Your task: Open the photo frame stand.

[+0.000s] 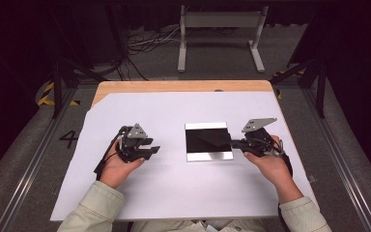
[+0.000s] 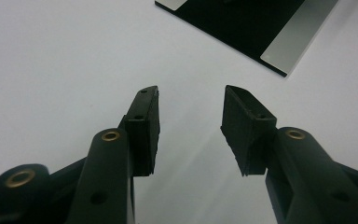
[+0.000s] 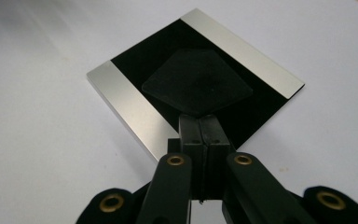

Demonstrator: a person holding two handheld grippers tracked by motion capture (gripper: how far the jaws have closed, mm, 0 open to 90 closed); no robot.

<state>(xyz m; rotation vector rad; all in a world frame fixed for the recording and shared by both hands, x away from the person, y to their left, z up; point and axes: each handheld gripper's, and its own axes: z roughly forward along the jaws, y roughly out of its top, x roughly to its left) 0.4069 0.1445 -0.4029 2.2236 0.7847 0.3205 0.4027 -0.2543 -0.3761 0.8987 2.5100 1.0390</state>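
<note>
Tool [image 3: 199, 122] in my right hand is pinching the black flat piece [image 3: 196, 83] over the black plate [image 3: 135, 100]; my left tool [image 2: 190, 109] is hanging wide, holding nothing.

**Camera positions, three views**

High view: fixed overhead, person's side, facing forward and down; distant, whole table [image 1: 125, 87].
Left gripper view: low over the white sheet [image 2: 51, 60], looking along its jaws.
Right gripper view: close above the black-and-silver plate [image 3: 121, 93].
Shared: plate [image 1: 208, 155] [image 2: 284, 42] and sheet, all three.
</note>
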